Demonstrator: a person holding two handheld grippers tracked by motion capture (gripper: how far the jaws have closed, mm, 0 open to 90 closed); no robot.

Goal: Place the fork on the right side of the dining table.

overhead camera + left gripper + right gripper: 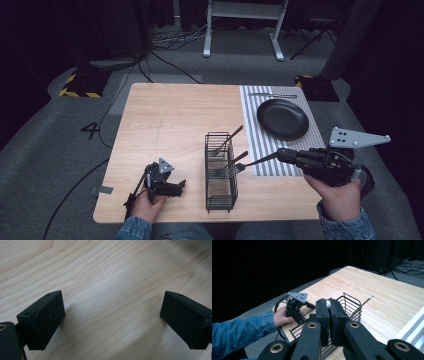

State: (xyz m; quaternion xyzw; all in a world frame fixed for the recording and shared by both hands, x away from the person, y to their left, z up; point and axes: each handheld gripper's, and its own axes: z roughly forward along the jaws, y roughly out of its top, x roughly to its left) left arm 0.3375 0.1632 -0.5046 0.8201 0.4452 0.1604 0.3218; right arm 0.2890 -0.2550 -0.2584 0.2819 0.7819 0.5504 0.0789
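A black wire basket (221, 199) stands upright near the table's front edge, with two utensils leaning in it, handles up. My right gripper (280, 154) reaches in from the right and is shut on the handle of a fork (250, 162) whose tines hang at the basket's right rim. In the right gripper view the pads (322, 311) press together on a sliver of metal above the basket (352, 302). My left gripper (172, 187) rests on the table left of the basket. Its jaws stand wide apart over bare wood (112, 317).
A striped placemat (250, 117) lies at the right of the wooden table (170, 125). It carries a black plate (282, 119), with a utensil (272, 95) lying beyond it. The person's left hand (280, 317) holds the left gripper (295, 307) by the table's near corner.
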